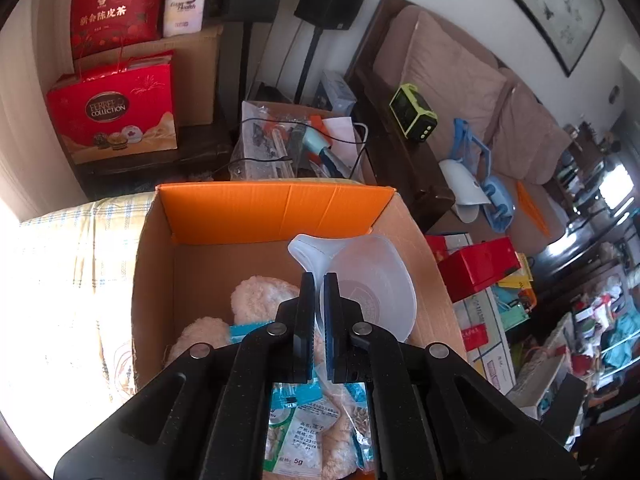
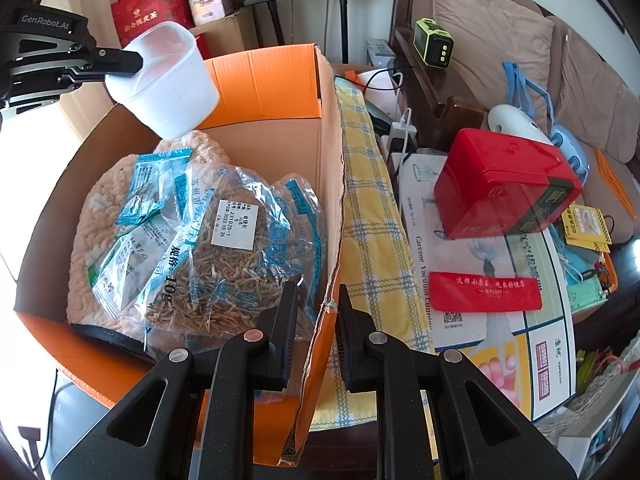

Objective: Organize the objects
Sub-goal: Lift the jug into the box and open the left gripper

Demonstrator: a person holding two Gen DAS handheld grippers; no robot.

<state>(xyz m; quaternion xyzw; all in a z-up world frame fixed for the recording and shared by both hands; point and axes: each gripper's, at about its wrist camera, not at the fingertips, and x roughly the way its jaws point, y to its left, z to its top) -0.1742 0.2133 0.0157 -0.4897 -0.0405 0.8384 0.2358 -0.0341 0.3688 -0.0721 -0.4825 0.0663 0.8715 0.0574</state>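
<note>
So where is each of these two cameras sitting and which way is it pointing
Left wrist: on the left gripper, looking down into the cardboard box; its fingers pinch the clear plastic cup by the rim.
Right wrist: on the right gripper, looking along the box's right wall, fingers open astride its edge; the left gripper shows at upper left.
Shared: the box, the cup, the herb packets and the red tin.

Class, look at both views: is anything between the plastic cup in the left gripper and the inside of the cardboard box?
Nothing visible. The cup, held in the left gripper, hangs over the open box, above the herb packets inside.
</note>
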